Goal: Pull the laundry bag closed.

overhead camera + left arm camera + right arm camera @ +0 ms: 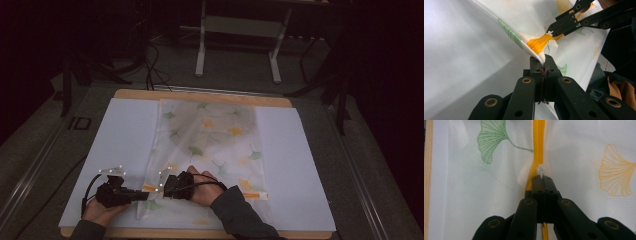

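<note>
The mesh zipper bag (207, 150) lies on the white sheet (120, 150), leaf print up. At its seven-o'clock corner the left gripper (544, 65) is pinched tight on the fabric edge. The right gripper (543, 179), jaws clamped together, holds the white zipper pull (540, 171) on the yellow zipper (538, 142).

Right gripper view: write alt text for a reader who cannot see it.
The right gripper is shut on the white zipper pull of a yellow zipper that runs up a white mesh bag printed with green and orange ginkgo leaves.
</note>
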